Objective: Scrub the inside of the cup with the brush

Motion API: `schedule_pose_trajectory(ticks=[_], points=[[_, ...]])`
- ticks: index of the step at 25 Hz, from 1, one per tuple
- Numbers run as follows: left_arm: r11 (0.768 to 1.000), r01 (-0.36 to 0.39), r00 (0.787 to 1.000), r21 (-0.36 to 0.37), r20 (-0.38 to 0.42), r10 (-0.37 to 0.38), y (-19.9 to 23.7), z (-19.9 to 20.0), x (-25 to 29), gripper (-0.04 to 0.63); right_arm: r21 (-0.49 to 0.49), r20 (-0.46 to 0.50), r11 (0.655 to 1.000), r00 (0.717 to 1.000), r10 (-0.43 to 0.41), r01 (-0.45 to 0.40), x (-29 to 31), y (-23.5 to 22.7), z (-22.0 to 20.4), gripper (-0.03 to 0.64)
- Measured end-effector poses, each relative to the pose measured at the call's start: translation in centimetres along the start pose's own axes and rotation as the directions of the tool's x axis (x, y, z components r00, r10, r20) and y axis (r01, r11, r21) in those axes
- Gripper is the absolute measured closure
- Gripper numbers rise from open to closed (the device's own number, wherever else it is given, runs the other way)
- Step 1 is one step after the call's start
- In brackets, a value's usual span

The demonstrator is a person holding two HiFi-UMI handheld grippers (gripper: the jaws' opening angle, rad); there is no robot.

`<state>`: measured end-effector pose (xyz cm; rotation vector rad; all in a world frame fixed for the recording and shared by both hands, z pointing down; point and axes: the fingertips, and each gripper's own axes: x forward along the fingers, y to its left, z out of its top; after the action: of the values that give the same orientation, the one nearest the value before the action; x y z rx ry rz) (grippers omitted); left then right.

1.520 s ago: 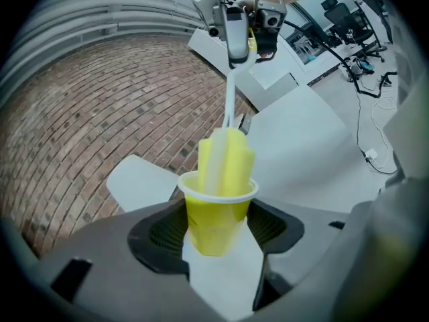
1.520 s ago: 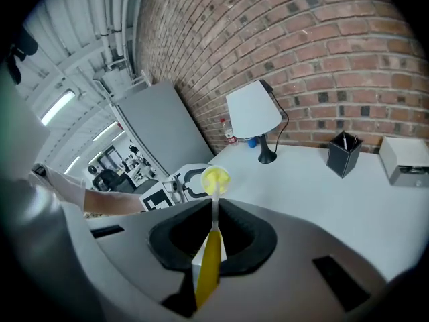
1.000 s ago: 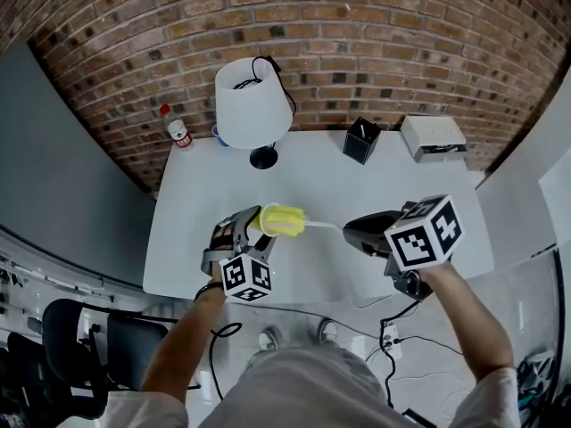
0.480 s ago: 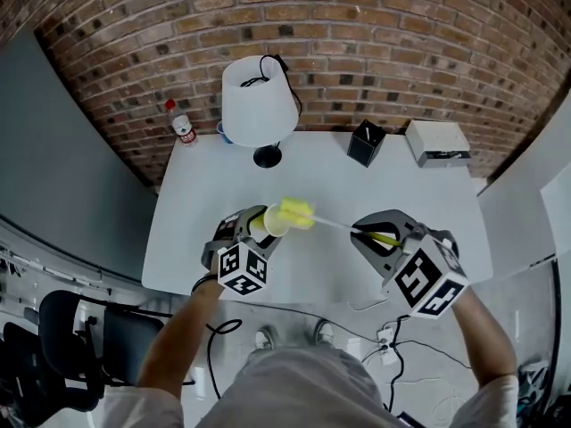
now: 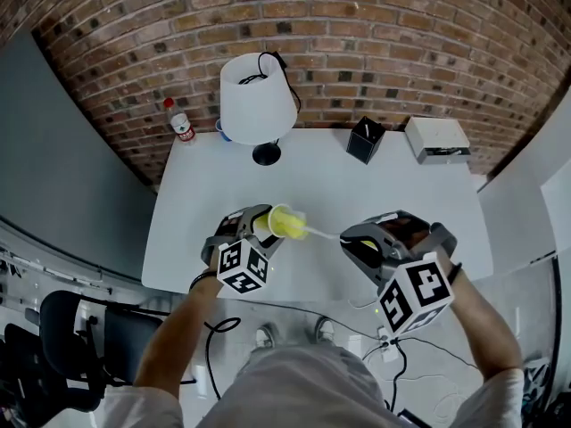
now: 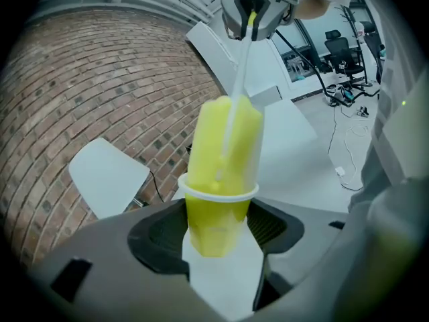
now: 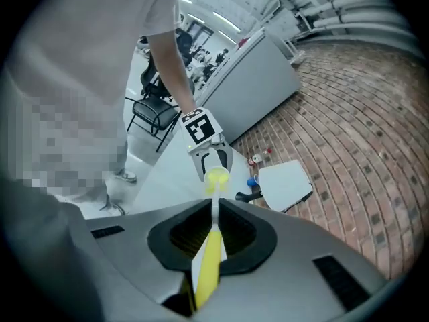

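Head view, left to right: a red-capped bottle (image 5: 181, 126) stands at the 11 o'clock corner of the surface (image 5: 321, 181). Its contents cannot be made out. Just right of it, a blue cup (image 5: 219, 132) peeks out from behind a white lamp (image 5: 257, 107), its inside hidden.

At about 8 o'clock the left gripper (image 5: 266, 228) is closed on the cup (image 5: 282, 222). The cup is held on its side over the surface, near the middle, with its mouth facing 3 o'clock. The left gripper view shows both pads pressed against the base of the translucent cup, which looks yellow from what fills it.

That filling is the yellow head of the brush (image 5: 312, 230), pushed in through the mouth. The thin white stem runs out of the cup toward 3 o'clock, to the right gripper (image 5: 350, 237) at about 4 o'clock. The right gripper view shows those jaws drawn close together, clamping the brush's yellow handle. The stem leads straight ahead from there to the cup.

Along the far edge, a black holder (image 5: 366, 141) sits open-topped at 1 o'clock, its contents too small to tell. A white box (image 5: 434, 137) sits at 2 o'clock.
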<state>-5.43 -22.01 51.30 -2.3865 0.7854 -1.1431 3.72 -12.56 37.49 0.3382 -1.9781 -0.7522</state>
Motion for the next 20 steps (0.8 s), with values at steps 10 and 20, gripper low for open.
schedule_pose_trajectory(ticks=[10, 20], points=[[0.996, 0.001, 1.0, 0.087, -0.002, -0.001, -0.6, 1.5, -0.3, 0.308, -0.059, -0.02, 0.998, 1.0, 0.006, -0.007, 1.2, 0.4, 0.3, 0.588], [0.994, -0.034, 0.999, 0.101, 0.009, 0.034, -0.5, 2.6, -0.7, 0.308, -0.024, -0.012, 1.0, 1.0, -0.002, 0.001, 2.5, 0.3, 0.5, 0.588]])
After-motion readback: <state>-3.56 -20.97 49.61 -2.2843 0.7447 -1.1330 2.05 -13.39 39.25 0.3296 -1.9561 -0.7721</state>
